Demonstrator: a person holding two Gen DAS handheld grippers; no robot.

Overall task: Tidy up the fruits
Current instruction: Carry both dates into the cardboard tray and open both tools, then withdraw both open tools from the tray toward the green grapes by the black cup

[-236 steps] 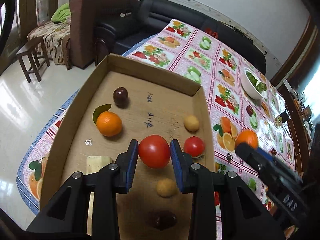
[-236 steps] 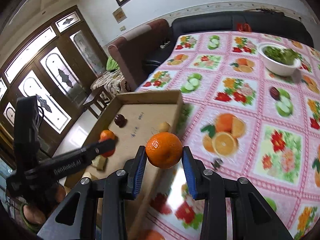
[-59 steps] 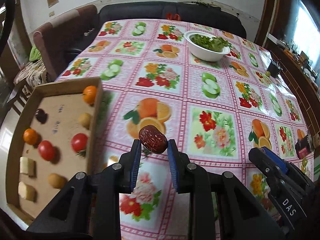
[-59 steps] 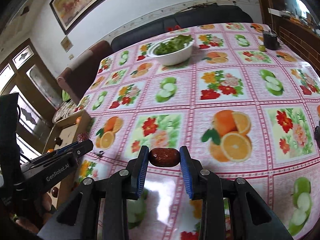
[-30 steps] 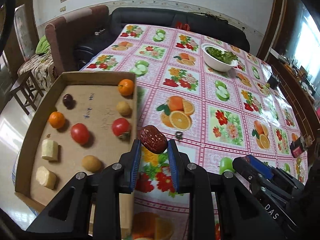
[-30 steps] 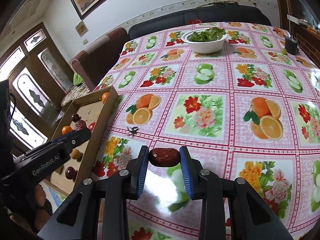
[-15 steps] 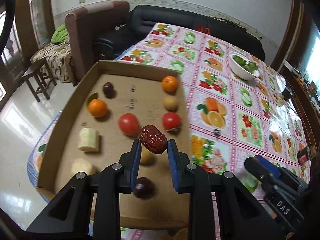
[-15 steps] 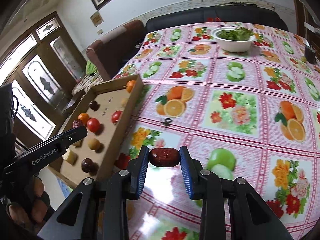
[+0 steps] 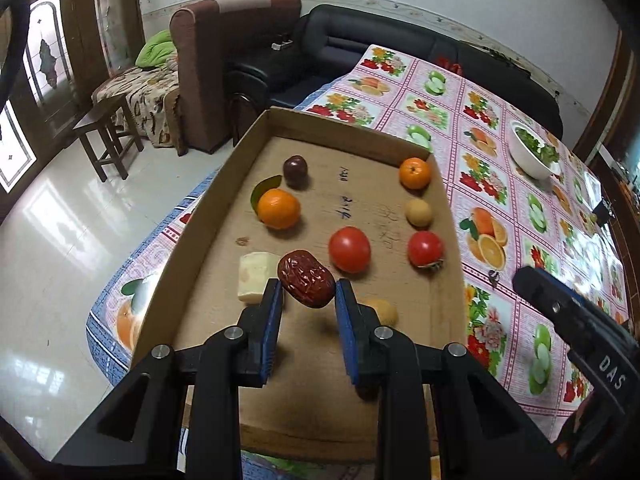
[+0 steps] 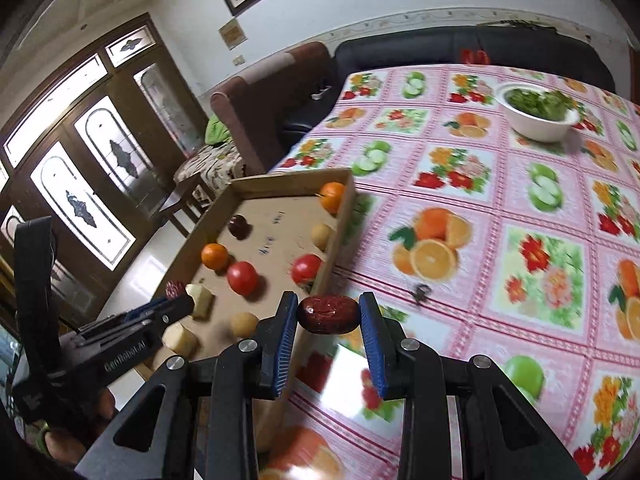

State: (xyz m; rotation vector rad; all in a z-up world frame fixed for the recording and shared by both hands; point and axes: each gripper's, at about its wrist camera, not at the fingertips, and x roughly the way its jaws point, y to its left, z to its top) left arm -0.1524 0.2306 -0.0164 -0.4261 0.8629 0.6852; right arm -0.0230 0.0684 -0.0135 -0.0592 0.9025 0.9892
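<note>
Both grippers are carrying a wrinkled red date each, and both are over by the cardboard tray (image 9: 224,184) at the corner of the counter (image 10: 500,208) with its fruit-print cloth. The left gripper (image 9: 306,306) has its blue fingers (image 9: 272,320) closed nearly all the way, pinching the left date (image 9: 306,279) by its sides, and it hangs above the near half of the tray, over a pale peeled chunk (image 9: 254,276) and close to a big tomato (image 9: 349,249). In the tray there are also a second tomato (image 9: 425,249), an orange with a leaf (image 9: 278,208), a smaller orange (image 9: 415,173) in the far right corner, a dark plum-like fruit (image 9: 295,169), a small yellowish fruit (image 9: 418,212) and another one partly hidden behind the right finger. The right gripper (image 10: 328,330) is likewise narrowed down on the right date (image 10: 327,314), held lengthwise between the pads, and it sits just outside the tray's right wall, above the cloth. From that side you can see the left gripper's tip with its date poised over the tray's left part. A white bowl of greens (image 10: 538,114) stands well apart at the far side of the counter, with a dark sofa (image 9: 360,48) behind it
</note>
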